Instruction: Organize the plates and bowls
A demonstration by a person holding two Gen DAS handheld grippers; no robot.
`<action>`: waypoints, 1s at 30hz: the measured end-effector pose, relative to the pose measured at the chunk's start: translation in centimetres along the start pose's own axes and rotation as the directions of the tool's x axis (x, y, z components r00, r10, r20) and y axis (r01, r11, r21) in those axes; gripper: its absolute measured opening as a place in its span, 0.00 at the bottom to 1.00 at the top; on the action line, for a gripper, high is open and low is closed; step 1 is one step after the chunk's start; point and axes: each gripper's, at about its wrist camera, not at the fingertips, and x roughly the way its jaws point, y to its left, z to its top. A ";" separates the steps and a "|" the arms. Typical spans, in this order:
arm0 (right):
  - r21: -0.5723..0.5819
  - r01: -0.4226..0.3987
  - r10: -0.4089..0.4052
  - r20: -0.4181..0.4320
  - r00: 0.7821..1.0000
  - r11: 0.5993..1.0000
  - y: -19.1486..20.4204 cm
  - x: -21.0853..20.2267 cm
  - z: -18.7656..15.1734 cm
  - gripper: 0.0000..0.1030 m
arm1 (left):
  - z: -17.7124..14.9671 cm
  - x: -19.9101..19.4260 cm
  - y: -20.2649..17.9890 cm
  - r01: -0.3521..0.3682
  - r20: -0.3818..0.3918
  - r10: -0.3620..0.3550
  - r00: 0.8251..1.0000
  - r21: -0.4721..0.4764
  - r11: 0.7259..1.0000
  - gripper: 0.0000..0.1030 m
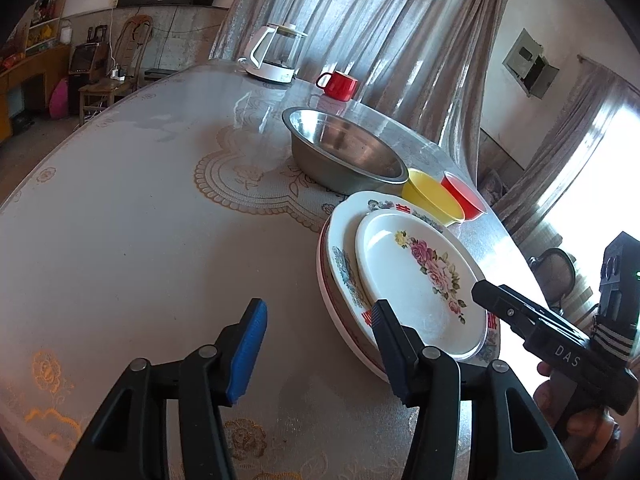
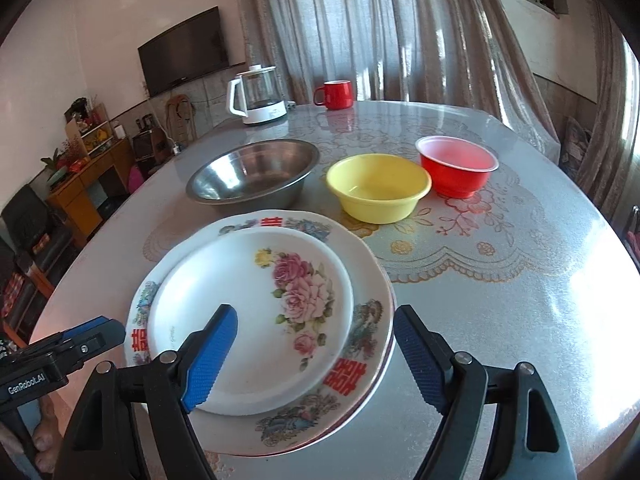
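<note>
Nearest the right claw (image 2: 314, 360), a stack of plates (image 2: 360, 344) lies on the counter (image 2: 500, 320), a small rose plate (image 2: 256, 320) uppermost; the jaws are spread wide to either side of the stack's near rim, and nothing is gripped. The left claw (image 1: 316, 348) is held roughly half open just to the left of the same stack, one finger overlapping its near edge, nothing clamped between the pads. The plates are judged stiff, glazed, slippery and breakable, so a pinch across the raised rim is thought safest.

Beyond the stack, a steel bowl (image 2: 252, 180), a yellow bowl (image 2: 378, 188) and a red bowl (image 2: 456, 166) are set in a row; the steel one is judged hard and slick, the coloured two light, each best taken by the lip.

The gaps between the bowls are shown only in the right view; in the left they overlap. A red-edged plate at the stack's bottom is shown more plainly from the left. Farthest off stand a kettle (image 2: 258, 94) and a red mug (image 2: 336, 94).
</note>
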 end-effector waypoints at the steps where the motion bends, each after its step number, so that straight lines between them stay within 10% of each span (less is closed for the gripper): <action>1: 0.003 -0.035 0.035 -0.012 0.999 0.999 0.1 0.1 -0.1 0.71 | 0.0 0.1 0.0 -0.003 0.000 0.003 1.000 0.000 1.000 0.56; 30: 0.111 -0.207 0.211 -0.023 0.977 0.972 -1.5 0.4 1.1 0.62 | 2.4 0.7 0.7 0.023 -0.031 -0.024 0.999 -0.029 0.999 0.68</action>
